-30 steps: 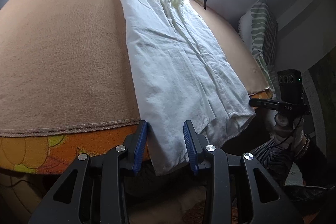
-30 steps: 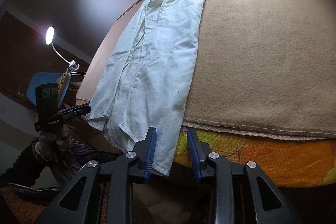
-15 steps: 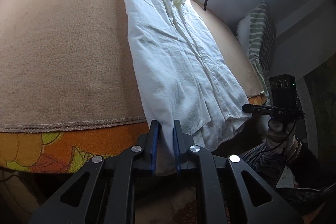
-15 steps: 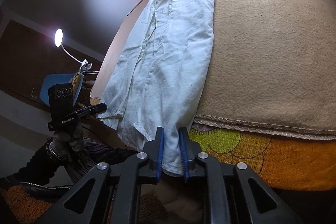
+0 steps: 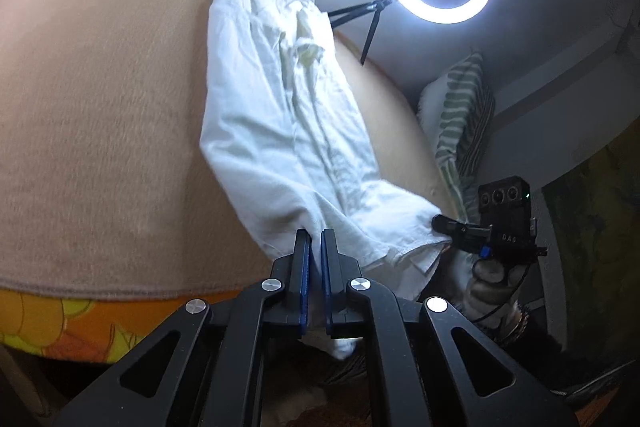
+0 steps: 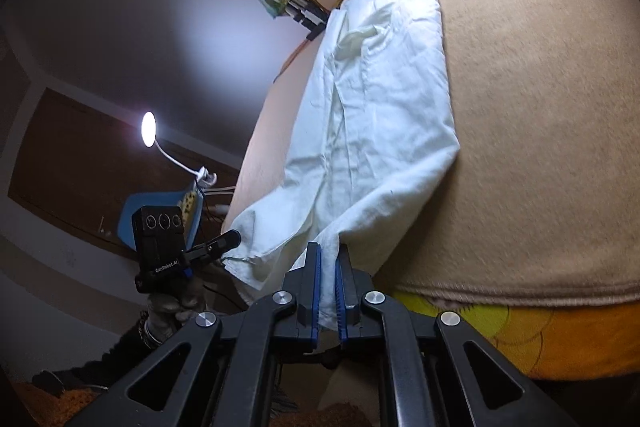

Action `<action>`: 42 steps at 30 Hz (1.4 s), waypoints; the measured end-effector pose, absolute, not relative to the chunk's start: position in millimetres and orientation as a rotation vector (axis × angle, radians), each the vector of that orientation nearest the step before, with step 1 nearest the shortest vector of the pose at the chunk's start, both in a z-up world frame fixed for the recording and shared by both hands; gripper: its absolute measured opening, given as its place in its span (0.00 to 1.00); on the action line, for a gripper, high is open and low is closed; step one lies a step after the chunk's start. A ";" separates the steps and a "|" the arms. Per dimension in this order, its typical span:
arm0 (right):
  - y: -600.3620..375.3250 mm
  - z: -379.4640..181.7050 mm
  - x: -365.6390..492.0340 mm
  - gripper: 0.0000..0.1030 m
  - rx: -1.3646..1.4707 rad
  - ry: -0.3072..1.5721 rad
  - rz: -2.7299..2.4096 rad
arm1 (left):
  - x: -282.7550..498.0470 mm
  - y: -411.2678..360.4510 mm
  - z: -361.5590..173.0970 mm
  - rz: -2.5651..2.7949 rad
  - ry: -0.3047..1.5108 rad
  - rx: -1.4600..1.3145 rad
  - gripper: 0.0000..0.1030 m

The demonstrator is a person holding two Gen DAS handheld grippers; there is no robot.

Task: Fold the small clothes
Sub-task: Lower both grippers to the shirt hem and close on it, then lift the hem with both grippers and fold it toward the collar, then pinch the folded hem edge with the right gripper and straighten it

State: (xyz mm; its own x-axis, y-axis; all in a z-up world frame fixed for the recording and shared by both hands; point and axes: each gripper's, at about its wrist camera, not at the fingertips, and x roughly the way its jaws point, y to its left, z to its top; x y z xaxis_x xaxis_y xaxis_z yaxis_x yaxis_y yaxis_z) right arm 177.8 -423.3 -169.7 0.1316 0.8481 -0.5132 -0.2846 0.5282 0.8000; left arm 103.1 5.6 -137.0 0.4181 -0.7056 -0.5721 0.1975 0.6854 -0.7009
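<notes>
The white garment [image 5: 280, 131] lies in a long strip on the beige blanket [image 5: 100, 127], stretching away from my tongs toward the far side, and its near end hangs over the blanket's edge. My left tongs [image 5: 315, 279] hold one near corner of this end, pressed tight on the cloth. My right tongs [image 6: 328, 291] hold the other near corner in the same way, the white cloth squeezed between the blue pads [image 6: 317, 291]. In the left view the right tongs [image 5: 440, 223] appear off to the right, just at the hem.

I judge the step in hand to be the start of the crosswise fold: both corners are gripped and the hem looks raised off the blanket. The next move calls for carrying both corners together, at equal height, away from me over the garment and laying them near the far end, without letting the cloth slip or twist.

Both tongs point forward and somewhat down. A gloved hand [image 6: 172, 303] grips the left handle.
</notes>
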 end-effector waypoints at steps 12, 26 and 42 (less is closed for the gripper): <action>-414.1 -165.5 254.8 0.04 0.698 1.147 0.782 | 171.6 8.7 -136.6 -0.561 0.953 -0.613 0.04; -409.9 -222.0 330.2 0.04 0.825 1.265 0.624 | 231.6 16.1 -174.9 -0.467 1.019 -0.641 0.05; -440.7 -178.9 323.5 0.34 0.584 1.077 0.655 | 230.8 43.2 -137.6 -0.429 0.853 -0.524 0.46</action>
